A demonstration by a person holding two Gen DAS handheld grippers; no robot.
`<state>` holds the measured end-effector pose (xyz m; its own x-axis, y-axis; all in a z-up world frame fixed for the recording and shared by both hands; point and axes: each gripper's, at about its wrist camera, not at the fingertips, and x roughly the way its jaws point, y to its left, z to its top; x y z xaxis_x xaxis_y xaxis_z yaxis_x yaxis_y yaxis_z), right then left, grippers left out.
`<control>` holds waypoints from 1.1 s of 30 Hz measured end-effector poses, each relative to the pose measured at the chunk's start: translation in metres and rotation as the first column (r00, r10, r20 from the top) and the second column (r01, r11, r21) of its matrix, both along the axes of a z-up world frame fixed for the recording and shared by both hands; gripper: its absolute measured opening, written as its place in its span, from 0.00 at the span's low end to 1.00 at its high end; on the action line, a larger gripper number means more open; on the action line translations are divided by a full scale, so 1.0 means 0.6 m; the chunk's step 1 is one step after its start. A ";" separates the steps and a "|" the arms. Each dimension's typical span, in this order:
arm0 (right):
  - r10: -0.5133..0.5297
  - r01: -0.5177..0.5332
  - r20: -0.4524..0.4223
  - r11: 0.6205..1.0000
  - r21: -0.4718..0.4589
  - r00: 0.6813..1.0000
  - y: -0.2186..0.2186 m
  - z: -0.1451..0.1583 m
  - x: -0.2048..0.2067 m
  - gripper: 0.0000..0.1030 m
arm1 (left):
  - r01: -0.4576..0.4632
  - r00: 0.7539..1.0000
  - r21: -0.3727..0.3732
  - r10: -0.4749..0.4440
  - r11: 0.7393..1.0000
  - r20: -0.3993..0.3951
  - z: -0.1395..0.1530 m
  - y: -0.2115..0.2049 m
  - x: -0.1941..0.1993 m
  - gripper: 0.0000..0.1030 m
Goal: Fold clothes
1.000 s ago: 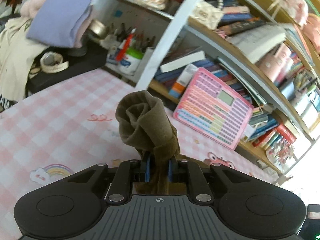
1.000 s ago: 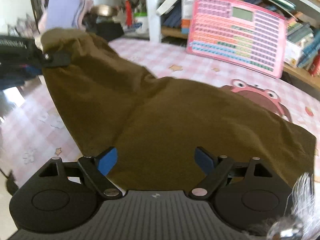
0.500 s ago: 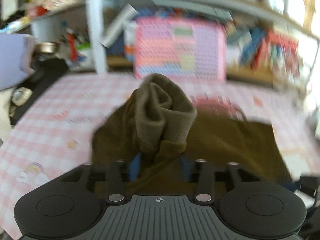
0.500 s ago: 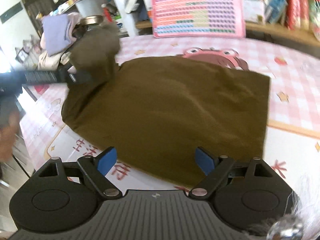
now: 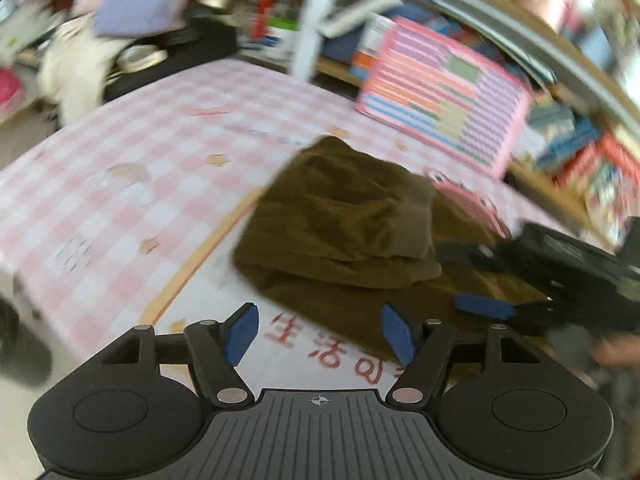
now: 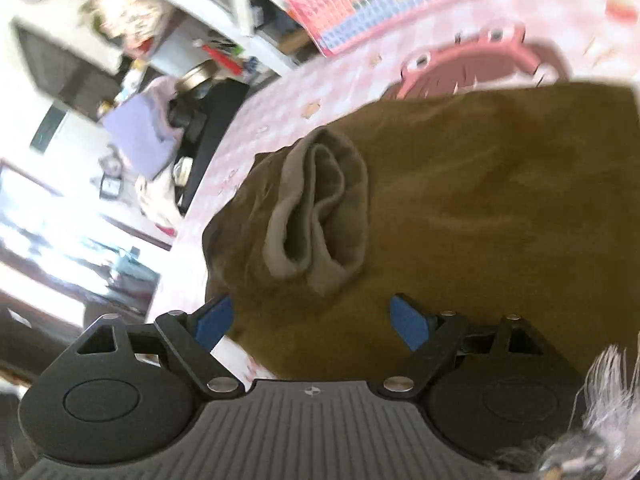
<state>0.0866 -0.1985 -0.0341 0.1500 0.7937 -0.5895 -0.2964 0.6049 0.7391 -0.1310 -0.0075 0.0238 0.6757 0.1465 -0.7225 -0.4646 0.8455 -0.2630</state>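
the olive-brown cloth garment (image 5: 352, 232) lies part-folded on the pink checked worktop (image 5: 132, 160), its ribbed cuff (image 6: 316, 208) laid on top. left hand-held gripper (image 5: 320, 334) opening, empty; right hand-held gripper (image 6: 312, 322) open above the garment, likely readying another fold.

Bright daylight, window glare at left, motion blur, fisheye-warped edges
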 end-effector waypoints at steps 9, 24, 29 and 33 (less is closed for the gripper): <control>-0.049 0.103 -0.269 0.976 0.192 0.962 0.051 -0.019 0.042 0.18 | -0.142 0.987 -0.008 0.142 0.990 0.075 0.024 0.018 -0.073 0.67; -0.091 0.117 -0.212 0.987 0.113 0.973 -0.016 -0.013 0.027 0.44 | -0.025 0.998 -0.016 0.026 1.000 0.061 0.009 -0.001 -0.007 0.68; -0.083 0.083 0.001 0.996 0.026 0.997 -0.080 0.032 -0.022 0.49 | 0.022 0.998 -0.003 -0.022 1.000 0.052 0.003 -0.026 0.020 0.70; -0.077 0.093 0.139 0.989 -0.115 0.987 -0.126 0.049 -0.071 0.50 | 0.058 0.998 0.021 -0.059 0.998 0.013 0.000 -0.051 0.044 0.71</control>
